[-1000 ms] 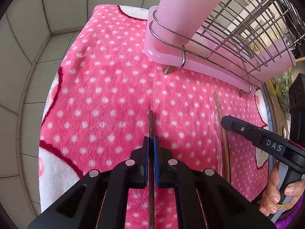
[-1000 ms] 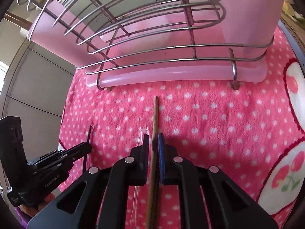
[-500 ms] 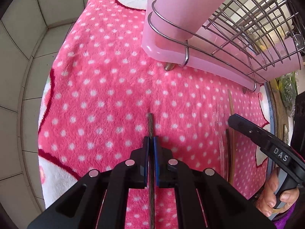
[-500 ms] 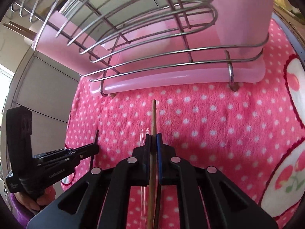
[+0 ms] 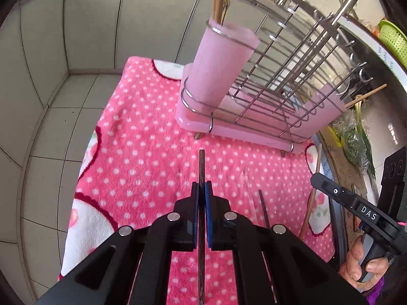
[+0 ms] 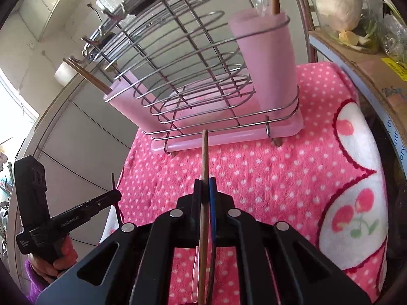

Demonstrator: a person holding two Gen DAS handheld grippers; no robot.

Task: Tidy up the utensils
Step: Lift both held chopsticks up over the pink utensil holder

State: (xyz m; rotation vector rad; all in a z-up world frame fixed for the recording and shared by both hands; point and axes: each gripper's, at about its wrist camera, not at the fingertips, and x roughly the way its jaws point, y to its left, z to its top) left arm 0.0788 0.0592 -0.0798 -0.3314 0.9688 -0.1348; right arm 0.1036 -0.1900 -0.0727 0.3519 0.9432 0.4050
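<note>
Grey tiled walls enclose a corner where a pink blanket with white dots and cherry patches covers the desk. One wire rack on a pink tray stands at the far side of the blanket. Two pink cups are fitted to the rack, one at each end: the tall cup holds wooden sticks upright, and the other cup has two chopsticks leaning out of it.

The left gripper is clamped narrowly on one dark chopstick, whose tip projects ahead of the pads above the blanket. The right gripper is likewise nearly closed, holding one light wooden chopstick that points toward the rack's tray. Each gripper is carried by a hand: a right hand and a left hand with a purple sleeve.

On the blanket between the two grippers lie one more dark chopstick and one clear plastic utensil, too faint to identify. To the right, one cardboard box carries vegetables.
</note>
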